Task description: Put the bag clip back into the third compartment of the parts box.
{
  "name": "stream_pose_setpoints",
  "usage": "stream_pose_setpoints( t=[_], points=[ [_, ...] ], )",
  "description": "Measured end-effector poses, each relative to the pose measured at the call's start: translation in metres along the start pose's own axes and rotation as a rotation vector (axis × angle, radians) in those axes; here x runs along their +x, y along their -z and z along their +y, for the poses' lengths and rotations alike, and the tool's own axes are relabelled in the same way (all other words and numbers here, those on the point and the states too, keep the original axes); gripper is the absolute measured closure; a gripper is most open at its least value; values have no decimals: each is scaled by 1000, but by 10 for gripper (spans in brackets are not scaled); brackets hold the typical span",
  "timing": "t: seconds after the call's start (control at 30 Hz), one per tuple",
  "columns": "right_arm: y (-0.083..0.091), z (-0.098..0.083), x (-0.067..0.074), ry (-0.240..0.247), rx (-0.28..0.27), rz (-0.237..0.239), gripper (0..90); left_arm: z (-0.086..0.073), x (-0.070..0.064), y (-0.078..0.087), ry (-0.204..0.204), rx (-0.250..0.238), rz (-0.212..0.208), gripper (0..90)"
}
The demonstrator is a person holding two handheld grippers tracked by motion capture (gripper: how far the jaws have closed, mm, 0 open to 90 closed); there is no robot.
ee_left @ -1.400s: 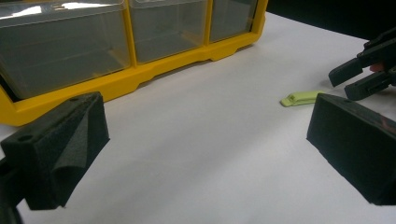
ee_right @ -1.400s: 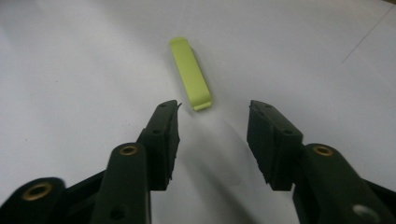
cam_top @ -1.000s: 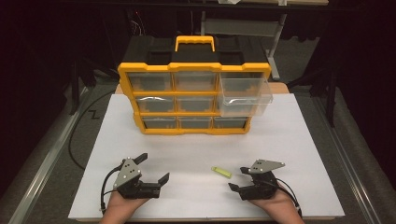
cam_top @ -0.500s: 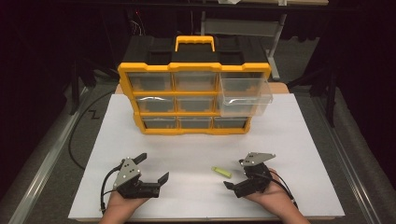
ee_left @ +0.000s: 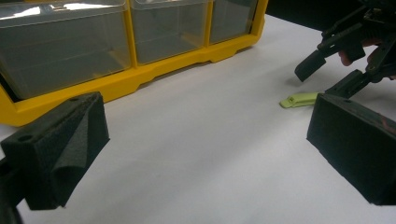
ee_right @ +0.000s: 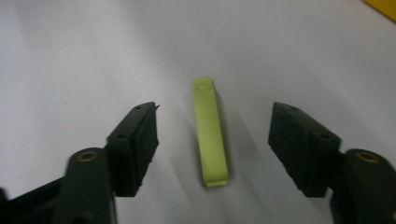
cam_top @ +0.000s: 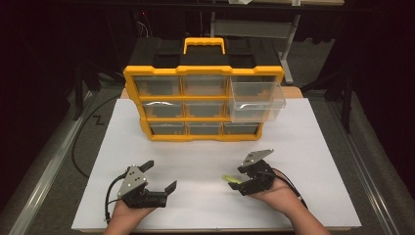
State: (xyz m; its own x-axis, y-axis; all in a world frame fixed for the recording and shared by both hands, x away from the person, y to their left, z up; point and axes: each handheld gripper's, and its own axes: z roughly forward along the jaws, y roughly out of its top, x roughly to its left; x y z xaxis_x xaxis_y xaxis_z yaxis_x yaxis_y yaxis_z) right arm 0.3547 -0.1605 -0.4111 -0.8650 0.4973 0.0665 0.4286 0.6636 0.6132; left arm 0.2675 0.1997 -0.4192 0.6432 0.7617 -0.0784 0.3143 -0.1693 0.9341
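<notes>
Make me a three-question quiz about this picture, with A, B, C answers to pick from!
1. Where is the little green strip?
A. In the pulled-out drawer
B. On the white table between the right hand-held gripper's jaws
C. On top of the organizer

2. What colour is the organizer's frame?
A. Yellow
B. Red
C. Blue

3. What is the top right drawer like?
A. Pushed in
B. Taken out and lying on the table
C. Pulled partway out

Answers:
1 B: the right gripper view shows the strip flat on the white table, a gap on each side to the pads of the right hand-held gripper, whose jaws have just been closing.
2 A: the frame around the clear drawers is yellow.
3 C: it sticks out in front of the other drawers.
</notes>
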Motion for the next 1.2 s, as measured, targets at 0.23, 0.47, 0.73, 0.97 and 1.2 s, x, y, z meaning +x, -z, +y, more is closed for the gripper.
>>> stream_pose_setpoints(
  t=[0.23,0.47,0.73,0.97,1.2],
  points=[
    [-6,5,0,22,56,11,421,0,0,0,1,-2,-5,4],
    [-10,8,2,30,84,10,440,0,0,0,2,-2,-7,3],
    [-12,9,-1,76,102,17,731,0,0,0,4,-4,-5,4],
    [-13,10,0,110,112,7,789,0,0,0,3,-6,-8,4],
    [-7,14,3,123,149,10,789,0,0,0,1,-7,-2,4]
  ],
)
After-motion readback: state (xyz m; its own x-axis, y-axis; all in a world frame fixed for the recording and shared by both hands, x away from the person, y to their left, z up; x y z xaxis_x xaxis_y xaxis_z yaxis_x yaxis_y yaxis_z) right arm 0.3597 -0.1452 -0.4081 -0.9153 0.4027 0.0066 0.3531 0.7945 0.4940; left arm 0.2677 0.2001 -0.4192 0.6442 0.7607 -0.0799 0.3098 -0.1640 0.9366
